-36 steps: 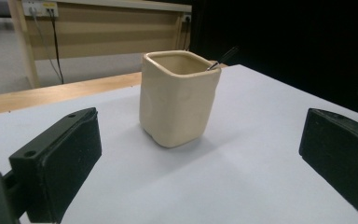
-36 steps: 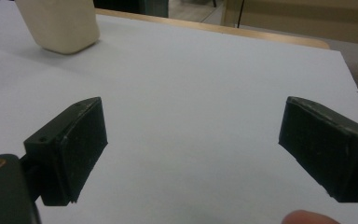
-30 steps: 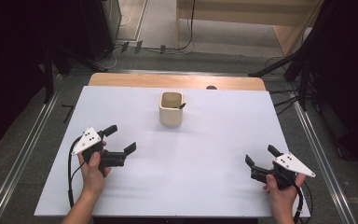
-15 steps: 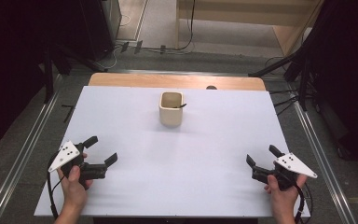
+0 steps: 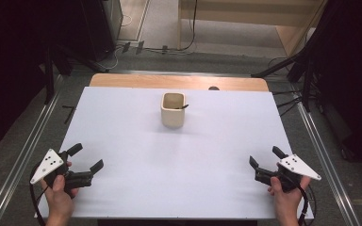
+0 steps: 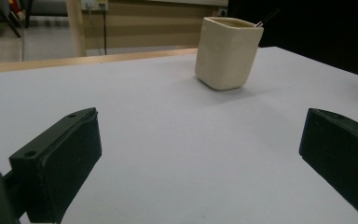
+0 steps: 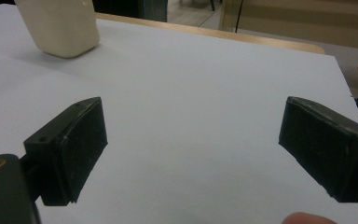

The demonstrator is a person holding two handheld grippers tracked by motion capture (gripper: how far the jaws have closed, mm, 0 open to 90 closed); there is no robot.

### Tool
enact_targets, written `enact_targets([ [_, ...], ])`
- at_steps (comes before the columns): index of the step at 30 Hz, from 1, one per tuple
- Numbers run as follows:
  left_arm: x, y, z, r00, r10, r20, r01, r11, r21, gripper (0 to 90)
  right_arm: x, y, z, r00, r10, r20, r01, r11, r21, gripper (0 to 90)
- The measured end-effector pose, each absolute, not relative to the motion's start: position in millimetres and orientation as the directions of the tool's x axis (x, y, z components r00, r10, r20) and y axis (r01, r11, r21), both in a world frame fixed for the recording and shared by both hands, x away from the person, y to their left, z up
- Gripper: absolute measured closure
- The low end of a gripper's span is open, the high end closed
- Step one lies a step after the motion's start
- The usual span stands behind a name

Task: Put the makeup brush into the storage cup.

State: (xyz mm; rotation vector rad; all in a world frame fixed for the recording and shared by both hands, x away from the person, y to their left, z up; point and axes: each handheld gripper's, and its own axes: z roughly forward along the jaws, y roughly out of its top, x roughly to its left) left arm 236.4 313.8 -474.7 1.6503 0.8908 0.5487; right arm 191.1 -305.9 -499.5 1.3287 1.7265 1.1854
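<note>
A cream square cup [image 5: 173,110] stands upright at the back middle of the white table [image 5: 179,155], with a thin dark stick [image 5: 184,107] leaning out of its rim. The cup [image 6: 227,52] appears ahead of my left jaws, and its base [image 7: 60,25] at the top left of the right gripper view. My left gripper [image 5: 86,157] rests open at the front left corner, nothing between its jaws. At the front right, my right gripper [image 5: 265,157] is open and holds nothing as well. Both are far from the cup.
A wooden strip [image 5: 179,82] borders the table's far edge. Metal rails [image 5: 33,141] run along both sides on the floor. Cables and dark stands [image 5: 306,70] lie beyond the table. A wooden cabinet [image 5: 245,14] stands at the back.
My left gripper has drawn back from the middle left of the table toward the front left corner. The right gripper and the cup have stayed put.
</note>
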Motion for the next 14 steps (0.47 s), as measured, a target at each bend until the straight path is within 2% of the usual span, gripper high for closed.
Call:
enact_targets([
  [14,238.3,337.2,-476.9,0.566,0.810,-0.154,0.290,-0.021,0.957,0.0,187.4,-306.8,-501.0,-0.275,0.961,0.022,0.369,0.085,0.926,8.4],
])
